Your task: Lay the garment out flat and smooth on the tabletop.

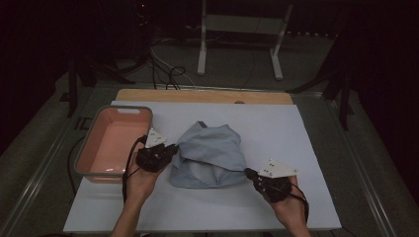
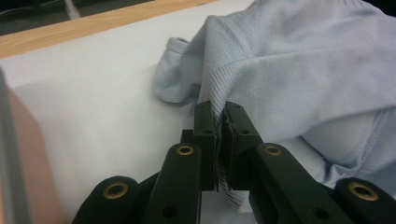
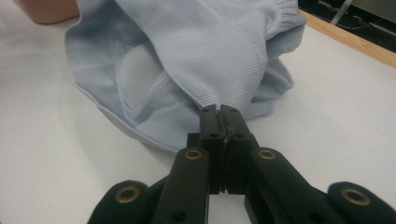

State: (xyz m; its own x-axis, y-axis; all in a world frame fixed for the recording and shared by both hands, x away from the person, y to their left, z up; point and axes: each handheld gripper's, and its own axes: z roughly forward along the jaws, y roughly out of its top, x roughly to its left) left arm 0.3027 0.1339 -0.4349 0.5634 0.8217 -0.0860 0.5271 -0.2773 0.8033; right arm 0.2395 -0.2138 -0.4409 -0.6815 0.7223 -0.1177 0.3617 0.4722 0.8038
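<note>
High view: the shirt (image 1: 210, 157) lies crumpled mid-table beside the tub (image 1: 114, 142). My left gripper (image 2: 219, 122) is clenched on a ribbed edge; my right gripper (image 3: 219, 122) is clamped too, on the hem as far as I can tell. Both bites look thin, so a sharp pull could slip the cloth free.

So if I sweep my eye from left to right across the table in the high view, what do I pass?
Pink tub → left gripper, shut on the edge of the light blue garment → that garment, bunched in the middle → right gripper, shut at its other edge, all on the white table.
</note>
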